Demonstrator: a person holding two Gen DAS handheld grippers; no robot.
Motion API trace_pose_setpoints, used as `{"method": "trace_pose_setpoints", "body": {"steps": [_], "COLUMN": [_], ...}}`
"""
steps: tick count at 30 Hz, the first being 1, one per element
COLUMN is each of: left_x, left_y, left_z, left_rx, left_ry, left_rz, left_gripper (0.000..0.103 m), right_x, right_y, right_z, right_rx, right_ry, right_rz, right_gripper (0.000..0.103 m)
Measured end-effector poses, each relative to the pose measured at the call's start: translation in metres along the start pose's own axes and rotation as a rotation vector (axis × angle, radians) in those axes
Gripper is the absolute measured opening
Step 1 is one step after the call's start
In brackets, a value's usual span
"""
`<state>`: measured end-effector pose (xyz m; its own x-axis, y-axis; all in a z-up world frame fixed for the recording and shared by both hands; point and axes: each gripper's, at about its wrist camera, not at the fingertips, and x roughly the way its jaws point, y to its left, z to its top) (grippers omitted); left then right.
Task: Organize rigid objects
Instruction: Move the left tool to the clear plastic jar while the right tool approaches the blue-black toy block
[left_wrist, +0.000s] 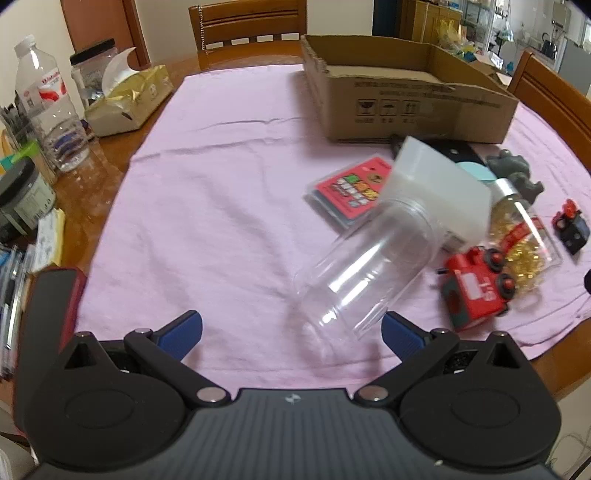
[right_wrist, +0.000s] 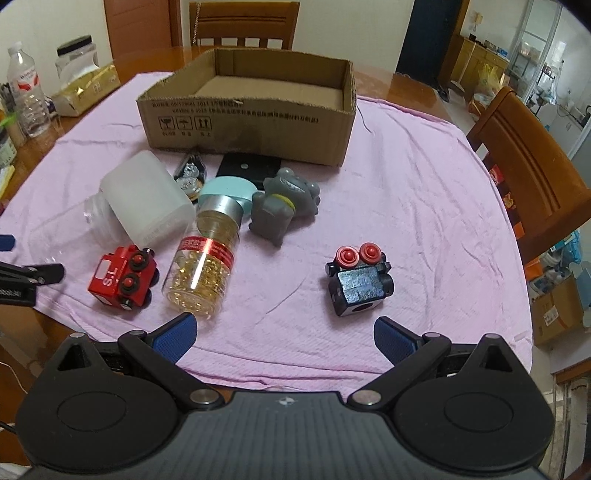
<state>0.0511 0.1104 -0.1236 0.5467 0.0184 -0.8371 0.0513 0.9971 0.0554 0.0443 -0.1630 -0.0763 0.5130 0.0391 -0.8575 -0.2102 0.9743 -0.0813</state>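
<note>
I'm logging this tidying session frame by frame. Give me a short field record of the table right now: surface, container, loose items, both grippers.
surface: pink cloth over a wooden table
container: cardboard box, open top, nothing visible inside
loose items: clear jar with white lid lying on its side; capsule bottle lying down; red toy train; black toy car; grey dinosaur figure; card pack
left gripper: open, empty, just short of the clear jar
right gripper: open, empty, between bottle and black car
</note>
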Motion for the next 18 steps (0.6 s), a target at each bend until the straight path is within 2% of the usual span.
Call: {"method": "trace_pose_setpoints", "body": {"steps": [8,12,18], "left_x": [0.014,0.019,0.018], "left_y": [0.021,0.021,0.007], "left_z": [0.018,0.022,0.019], "left_rx": [0.015,0.022,0.003], "left_ry": [-0.014,-0.002,0.024], "left_rz": [0.013,-0.037,-0.093], "left_gripper": [0.102,0.102,0.102], "right_x": [0.017,0.026,0.035], "right_y": [0.001,-0.002,-0.011], "right_z": [0.002,-0.002,-0.006], "right_rx": [0.024,0.033,0.043], "right_ry": [0.05,0.084,0.111], "right_rz": [-0.046,-0.088,-0.101], "right_gripper": [0.103,0.103,0.103]}}
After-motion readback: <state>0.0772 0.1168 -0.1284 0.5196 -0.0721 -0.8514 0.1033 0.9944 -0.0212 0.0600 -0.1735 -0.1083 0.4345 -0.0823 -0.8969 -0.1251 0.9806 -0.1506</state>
